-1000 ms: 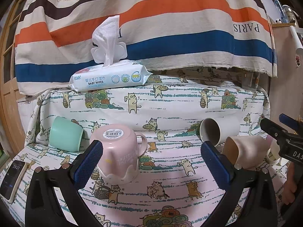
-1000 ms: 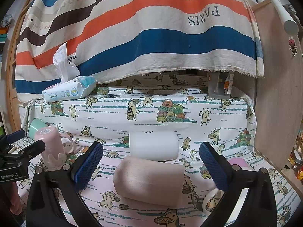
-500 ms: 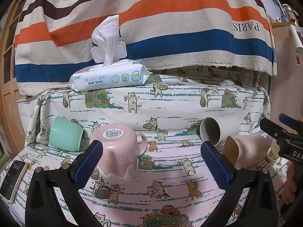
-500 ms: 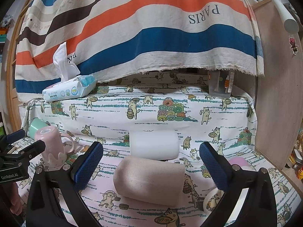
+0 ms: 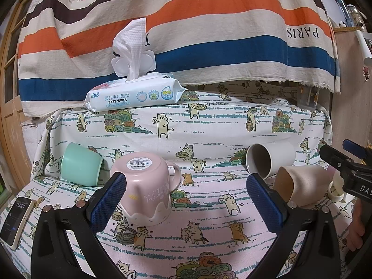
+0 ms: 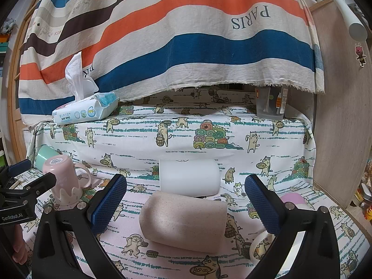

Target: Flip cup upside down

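Both tongs (image 5: 186, 200) (image 6: 185, 200) spread wide, empty

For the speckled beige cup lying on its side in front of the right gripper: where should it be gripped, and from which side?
Probably across the middle of the beige cup. It lies crosswise to the right gripper, open mouth toward the left gripper's side, smooth wall, no handle visible. Coming straight forward and slightly down, the open fingers would straddle its length, so turning the wrist to pinch across the round wall seems better.

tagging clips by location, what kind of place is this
Probably a home room, with a makeshift table. A cat-print cloth covers the surface, baby wipes sit on the ledge, and household cups such as the pink mug lie about.
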The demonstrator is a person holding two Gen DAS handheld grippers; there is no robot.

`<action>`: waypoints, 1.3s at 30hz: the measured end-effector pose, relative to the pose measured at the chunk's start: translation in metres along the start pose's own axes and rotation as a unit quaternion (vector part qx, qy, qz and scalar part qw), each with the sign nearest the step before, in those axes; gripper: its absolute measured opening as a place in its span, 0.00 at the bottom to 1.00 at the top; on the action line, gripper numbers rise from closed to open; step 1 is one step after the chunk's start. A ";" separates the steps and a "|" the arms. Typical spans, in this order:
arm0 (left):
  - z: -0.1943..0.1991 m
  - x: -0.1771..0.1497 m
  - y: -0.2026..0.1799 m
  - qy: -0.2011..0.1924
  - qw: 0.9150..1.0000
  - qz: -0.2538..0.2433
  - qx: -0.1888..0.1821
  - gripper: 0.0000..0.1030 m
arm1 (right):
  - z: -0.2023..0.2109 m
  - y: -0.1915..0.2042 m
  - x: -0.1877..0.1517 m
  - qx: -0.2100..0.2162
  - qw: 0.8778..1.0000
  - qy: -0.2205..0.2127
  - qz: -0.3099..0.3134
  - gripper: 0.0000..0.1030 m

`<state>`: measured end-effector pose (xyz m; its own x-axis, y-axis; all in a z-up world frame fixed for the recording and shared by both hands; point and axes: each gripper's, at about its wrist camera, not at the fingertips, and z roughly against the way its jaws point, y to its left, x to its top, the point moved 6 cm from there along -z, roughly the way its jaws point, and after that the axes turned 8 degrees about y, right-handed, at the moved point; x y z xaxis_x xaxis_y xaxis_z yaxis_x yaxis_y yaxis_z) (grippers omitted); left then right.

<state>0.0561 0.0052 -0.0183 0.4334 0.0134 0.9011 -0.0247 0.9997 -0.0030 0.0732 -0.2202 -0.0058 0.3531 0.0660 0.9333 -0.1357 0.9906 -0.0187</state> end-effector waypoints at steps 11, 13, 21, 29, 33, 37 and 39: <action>0.000 0.000 0.000 0.001 1.000 0.000 0.000 1.00 | 0.000 -0.001 0.000 0.001 1.000 0.001 0.000 0.99; 0.000 0.000 0.001 0.001 1.000 0.000 0.000 1.00 | 0.000 -0.001 0.000 0.001 1.000 0.001 0.000 0.99; 0.000 0.001 0.002 0.001 1.000 0.000 0.000 1.00 | 0.000 -0.001 0.000 0.005 1.000 0.000 -0.003 0.99; 0.001 0.001 0.001 0.000 1.000 -0.002 0.002 1.00 | 0.001 -0.002 -0.001 0.005 1.000 -0.001 -0.007 0.99; 0.002 0.001 -0.001 0.000 1.000 -0.006 0.002 1.00 | 0.000 -0.001 -0.001 0.003 1.000 0.001 -0.006 0.99; 0.002 0.001 -0.001 -0.001 1.000 -0.006 0.002 1.00 | -0.002 -0.002 -0.002 0.003 1.000 0.004 -0.007 0.99; 0.002 0.001 -0.001 -0.001 1.000 -0.006 0.001 1.00 | -0.002 -0.002 -0.002 0.003 1.000 0.004 -0.007 0.99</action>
<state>0.0549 0.0037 -0.0170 0.4326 0.0015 0.9016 -0.0216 0.9997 0.0087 0.0746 -0.2219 -0.0081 0.3623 0.0539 0.9305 -0.1360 0.9907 -0.0044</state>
